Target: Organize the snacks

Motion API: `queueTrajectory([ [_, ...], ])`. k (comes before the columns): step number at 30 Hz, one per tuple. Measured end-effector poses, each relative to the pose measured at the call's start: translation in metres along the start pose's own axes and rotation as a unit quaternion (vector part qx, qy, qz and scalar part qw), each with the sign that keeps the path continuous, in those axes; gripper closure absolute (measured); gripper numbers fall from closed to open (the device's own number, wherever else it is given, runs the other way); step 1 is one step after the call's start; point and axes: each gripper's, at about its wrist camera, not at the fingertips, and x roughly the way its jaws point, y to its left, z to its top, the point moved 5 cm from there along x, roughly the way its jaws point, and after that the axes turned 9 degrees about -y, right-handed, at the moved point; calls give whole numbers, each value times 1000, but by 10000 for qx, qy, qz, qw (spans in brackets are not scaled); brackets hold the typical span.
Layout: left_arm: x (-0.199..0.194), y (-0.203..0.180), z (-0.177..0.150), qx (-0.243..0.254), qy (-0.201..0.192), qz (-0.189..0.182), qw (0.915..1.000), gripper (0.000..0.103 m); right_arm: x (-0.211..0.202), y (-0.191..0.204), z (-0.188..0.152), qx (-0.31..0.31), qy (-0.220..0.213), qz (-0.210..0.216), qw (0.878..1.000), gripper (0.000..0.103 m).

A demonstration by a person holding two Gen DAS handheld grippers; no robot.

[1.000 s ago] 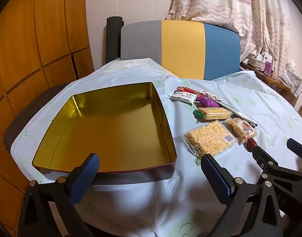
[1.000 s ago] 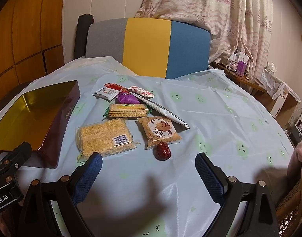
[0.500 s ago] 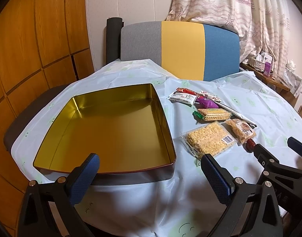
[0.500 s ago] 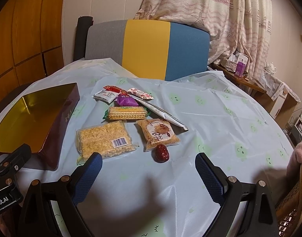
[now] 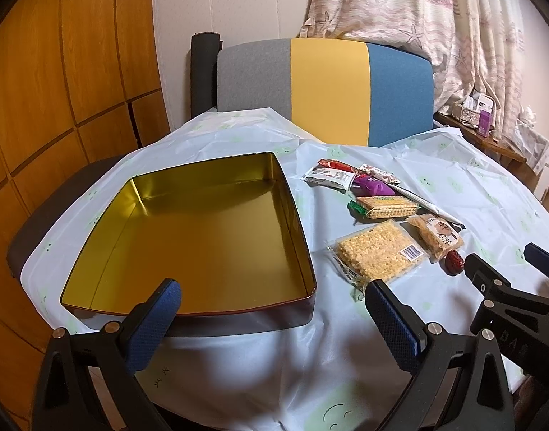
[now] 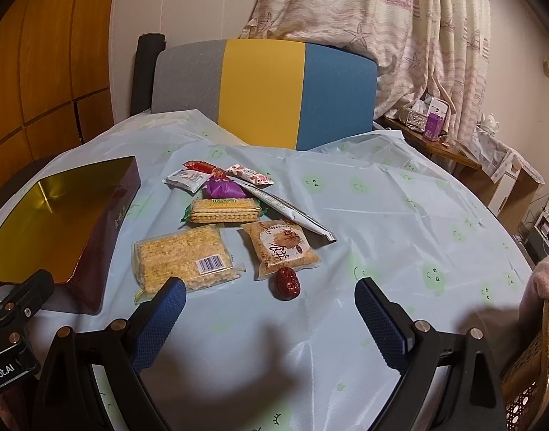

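Snacks (image 6: pixel 217 230) lie just ahead of right claw (image 6: pixel 271 309), tin (image 5: pixel 188 237) before left claw (image 5: pixel 274 305); both wide open, empty.

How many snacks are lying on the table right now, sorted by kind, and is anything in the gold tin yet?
Rice crisp blocks: 1
Round-label cake packs: 1
Cracker packs: 1
Red dates: 1
Long white stick packets: 1
Small wrapped pieces: 4, purple, white, red, floral
Total: 9
Gold tin: 0 inside
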Motion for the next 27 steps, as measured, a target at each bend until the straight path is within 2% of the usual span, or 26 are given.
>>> queueTrajectory([
  [16, 3, -10, -4, 130, 79, -107, 9998, 0, 10, -25, 19, -86, -47, -37, 9999, 6],
  [20, 4, -14, -5, 178, 101, -198, 9996, 0, 15, -33, 32, -304, -105, -12, 9995, 6],
  [22, 5, -16, -5, 203, 98, -338, 9992, 0, 19, -39, 40, -379, -54, 104, 9992, 6],
  [24, 6, -19, -6, 128, 148, -663, 9976, 0, 26, -47, 48, -435, 28, 218, 9988, 6],
  [27, 10, -22, -8, -81, 375, -1049, 9937, 0, 40, -63, 64, -437, 219, 443, 9978, 6],
])
